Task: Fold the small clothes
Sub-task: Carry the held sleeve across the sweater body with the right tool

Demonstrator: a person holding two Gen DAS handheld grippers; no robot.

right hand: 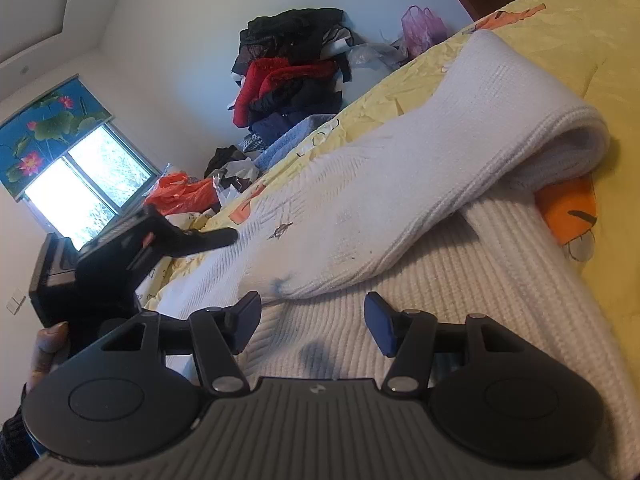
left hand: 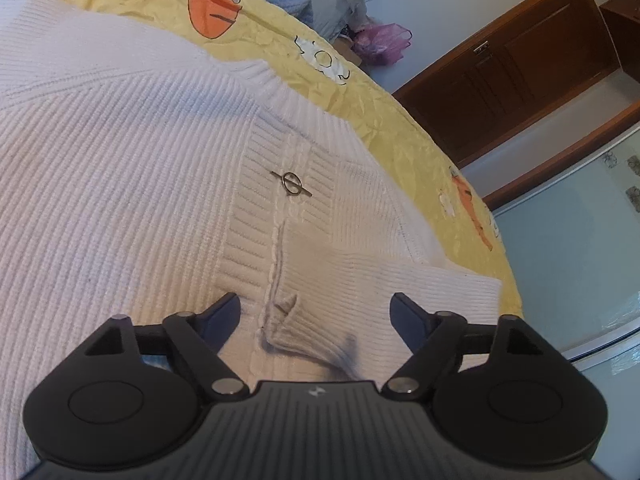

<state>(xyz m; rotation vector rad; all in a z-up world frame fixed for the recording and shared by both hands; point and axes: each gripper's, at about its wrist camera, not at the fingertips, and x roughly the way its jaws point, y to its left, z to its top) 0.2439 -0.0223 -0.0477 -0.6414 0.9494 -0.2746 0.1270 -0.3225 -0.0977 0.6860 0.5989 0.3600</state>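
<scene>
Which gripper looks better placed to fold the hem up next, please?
Probably the left gripper: its open jaws straddle the white cardigan's hem at the placket. The right gripper, also open, hovers over the cardigan's body beside the folded sleeve.

Left gripper [left hand: 316, 310] and right gripper [right hand: 312, 316] angled downward, jaws apart, gripping nothing.

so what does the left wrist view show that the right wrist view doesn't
Only the left wrist view shows the wooden door, the turned-up corner of knit between the open left tongs, and the metal clasp seen from above.

Only the right wrist view shows the window, the heap of dark and red clothes, the orange bag, the sleeve folded across the body, and the left tongs from outside.

Both show the white knit cardigan, the yellow carrot-print bedspread and the pink bag.
</scene>
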